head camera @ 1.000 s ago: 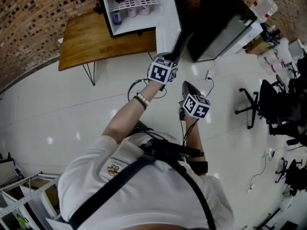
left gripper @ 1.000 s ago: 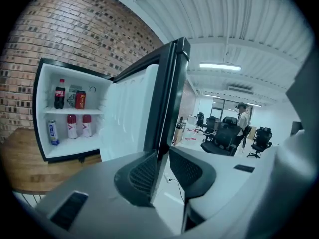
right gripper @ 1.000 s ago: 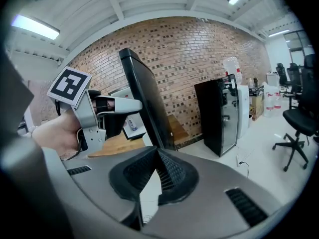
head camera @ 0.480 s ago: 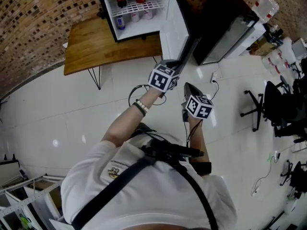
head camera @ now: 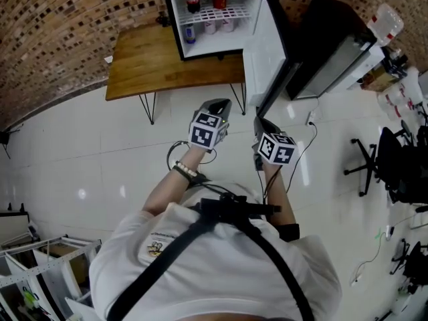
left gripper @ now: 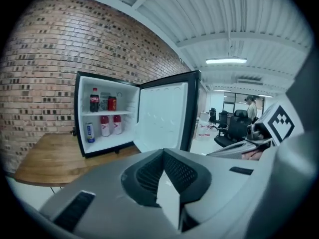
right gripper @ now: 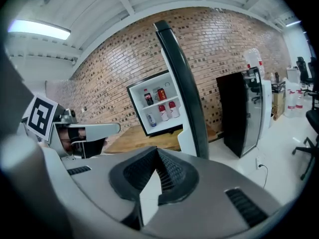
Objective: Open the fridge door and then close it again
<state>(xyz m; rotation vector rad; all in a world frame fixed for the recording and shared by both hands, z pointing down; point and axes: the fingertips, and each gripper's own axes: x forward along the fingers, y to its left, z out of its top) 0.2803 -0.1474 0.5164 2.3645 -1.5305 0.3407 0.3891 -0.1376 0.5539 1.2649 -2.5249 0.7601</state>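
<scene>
A small black fridge (head camera: 212, 17) stands on a wooden table (head camera: 144, 65) against the brick wall. Its white-lined door (head camera: 267, 53) is swung wide open to the right. Bottles and cans (left gripper: 102, 117) sit on its shelves. My left gripper (head camera: 220, 104) hangs over the floor in front of the table, left of the door's free edge and clear of it. Its jaws have just been closing and now meet with nothing between them (left gripper: 164, 173). My right gripper (head camera: 260, 121) sits just below the door's edge, shut and empty (right gripper: 154, 169). The door's dark edge (right gripper: 183, 91) rises straight ahead of it.
A tall black cabinet with a glass front (head camera: 328, 40) stands right of the fridge. A cable and plug (head camera: 311, 120) lie on the white floor beside it. Office chairs (head camera: 391, 159) fill the right side. A metal rack (head camera: 33, 266) is at the lower left.
My left gripper has come away from the door's edge, moved left and back toward the person, and its jaws have shut. The right gripper keeps its place near the door's edge.
</scene>
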